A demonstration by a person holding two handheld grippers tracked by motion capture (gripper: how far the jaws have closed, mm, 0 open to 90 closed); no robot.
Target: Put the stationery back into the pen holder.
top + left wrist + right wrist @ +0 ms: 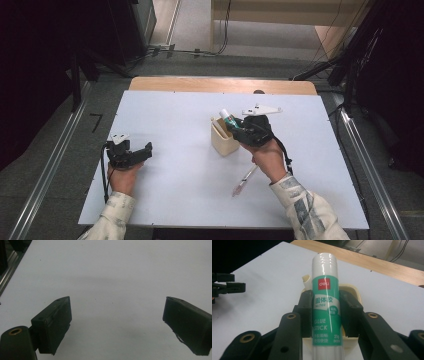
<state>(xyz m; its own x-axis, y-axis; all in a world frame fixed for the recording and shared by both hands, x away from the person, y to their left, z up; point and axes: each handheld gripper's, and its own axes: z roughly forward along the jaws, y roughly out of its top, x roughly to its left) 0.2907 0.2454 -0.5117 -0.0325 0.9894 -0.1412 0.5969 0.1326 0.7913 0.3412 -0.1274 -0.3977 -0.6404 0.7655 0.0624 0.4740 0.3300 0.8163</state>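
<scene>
**Glue stick held over the holder, left hand waiting**

Nearest the person, at about 5 o'clock on the white bench [165, 200], a pen-like thing [244, 181] with a clear barrel and a pinkish tip lies flat and slanted, just beside the right hand's wrist. It looks like another item waiting its turn for the container.

At about 8 o'clock the left gripper [141, 152] rests low over the bench, its jaws released and standing wide apart; in the left gripper view there is nothing between them but bare white surface. It seems parked there to stay out of the way, since one hand is enough for this step.

Further in, right of the bench's centre, the right gripper [231, 125] has its jaws clenched on a green and white glue stick [326, 315], gripping the labelled body from both sides with the white cap [324, 261] pointing away from the hand. Holding it by the middle keeps it steady and leaves its length free to be steered.

Directly behind and beneath the glue stick sits the cream pen holder [223, 141], open at the top, with a pale piece [306, 280] poking above its rim at 11 o'clock. The stick hangs over the opening, tilted, not yet inside; my guess is it needs to be stood upright before lowering.

Beyond that runs the bench's wooden far edge [220, 85].
</scene>
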